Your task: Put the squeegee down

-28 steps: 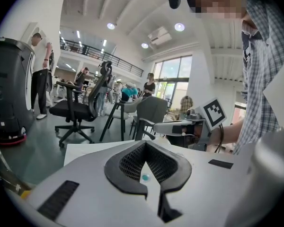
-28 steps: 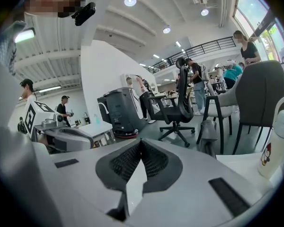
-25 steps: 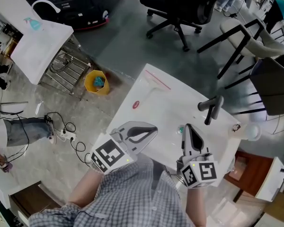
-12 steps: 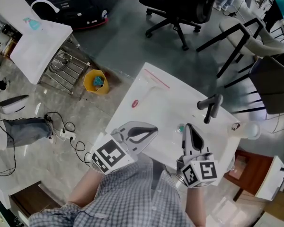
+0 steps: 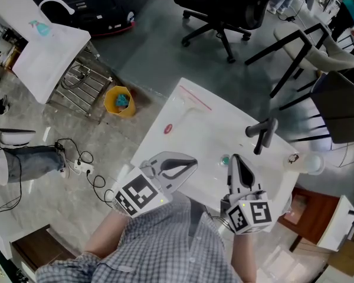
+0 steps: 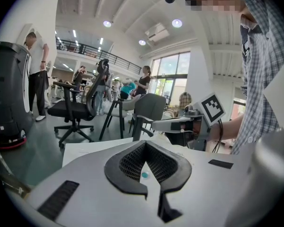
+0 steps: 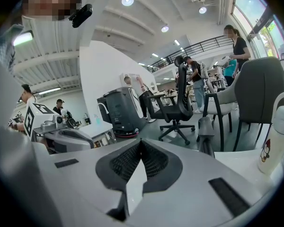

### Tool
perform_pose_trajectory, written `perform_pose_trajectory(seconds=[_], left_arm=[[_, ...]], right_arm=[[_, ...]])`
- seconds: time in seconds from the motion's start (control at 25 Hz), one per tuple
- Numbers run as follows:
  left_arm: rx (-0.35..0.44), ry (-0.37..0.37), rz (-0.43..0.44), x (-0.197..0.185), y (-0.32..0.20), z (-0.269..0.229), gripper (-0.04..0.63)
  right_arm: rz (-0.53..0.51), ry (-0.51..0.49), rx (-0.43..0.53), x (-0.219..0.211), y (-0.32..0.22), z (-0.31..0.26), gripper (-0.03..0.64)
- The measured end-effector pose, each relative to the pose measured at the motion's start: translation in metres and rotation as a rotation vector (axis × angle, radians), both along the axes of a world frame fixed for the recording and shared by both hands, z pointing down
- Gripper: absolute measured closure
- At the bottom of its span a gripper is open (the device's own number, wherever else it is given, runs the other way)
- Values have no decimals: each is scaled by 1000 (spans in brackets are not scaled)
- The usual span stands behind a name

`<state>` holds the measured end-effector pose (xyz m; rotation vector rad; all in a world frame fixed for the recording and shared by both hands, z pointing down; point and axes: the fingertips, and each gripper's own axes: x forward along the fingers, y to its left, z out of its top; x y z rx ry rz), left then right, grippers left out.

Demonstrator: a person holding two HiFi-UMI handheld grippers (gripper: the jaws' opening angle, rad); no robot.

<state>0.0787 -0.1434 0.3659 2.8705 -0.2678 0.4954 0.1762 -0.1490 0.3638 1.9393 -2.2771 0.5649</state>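
The squeegee, white with a thin red blade edge, lies flat at the far end of the white table, apart from both grippers. My left gripper hovers over the table's near left edge. Its jaw tips meet with nothing between them, as the left gripper view also shows. Over the near right part of the table, my right gripper is shut and empty, its tips together in the right gripper view.
A dark grey T-shaped tool stands at the table's right edge. A small teal thing and a red one lie on the table, with a white bottle to the right. Chairs and a yellow bin stand on the floor.
Both grippers stay where they were. Only a person's leg at the left edge of the head view has shifted.
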Motion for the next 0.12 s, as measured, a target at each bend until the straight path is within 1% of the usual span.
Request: perform_pose_trajectory(seconds=[0.12], left_arm=[[1,-3,0,0,0,0,591]], right_arm=[[0,1,-3,0,0,0,611]])
